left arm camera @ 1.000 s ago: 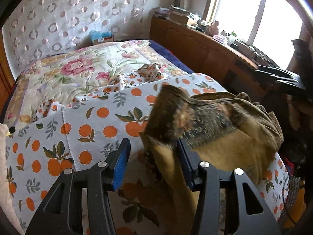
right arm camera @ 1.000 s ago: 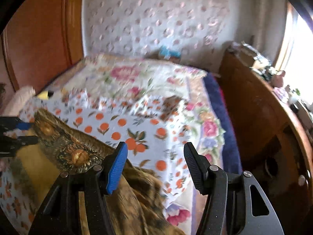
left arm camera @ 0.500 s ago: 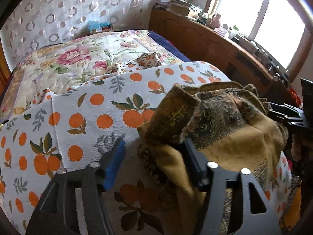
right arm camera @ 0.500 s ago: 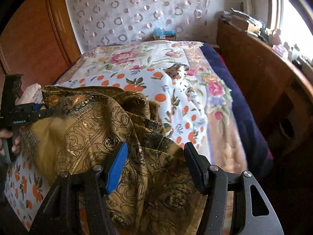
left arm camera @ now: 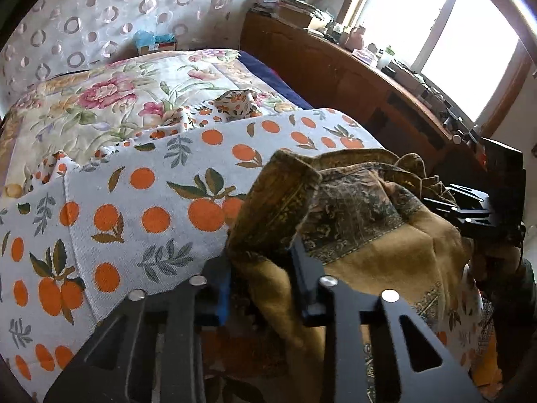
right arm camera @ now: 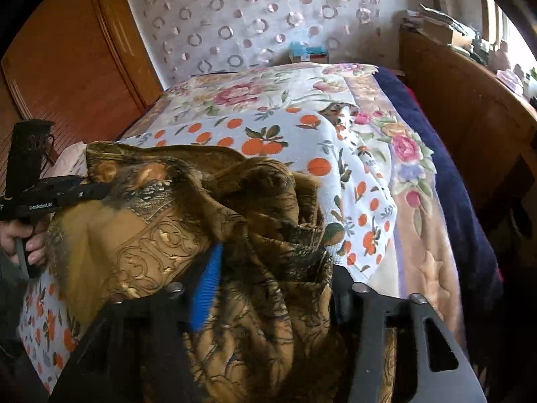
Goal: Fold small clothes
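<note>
The brown patterned garment (left arm camera: 365, 221) lies bunched on the orange-print cover (left arm camera: 141, 201) at the bed's near edge. Left gripper (left arm camera: 260, 268) has just clenched on 1 corner; right gripper (right arm camera: 273, 288) has been closing, fingers around folds. Soft, light, probably slippery; grip hems.

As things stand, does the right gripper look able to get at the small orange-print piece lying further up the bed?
Probably not yet. The right gripper has the bunched brown garment between its fingers, jaws just closing, and the left gripper pinches it too. The orange-print piece lies apart, beyond the orange-print towel.
</note>
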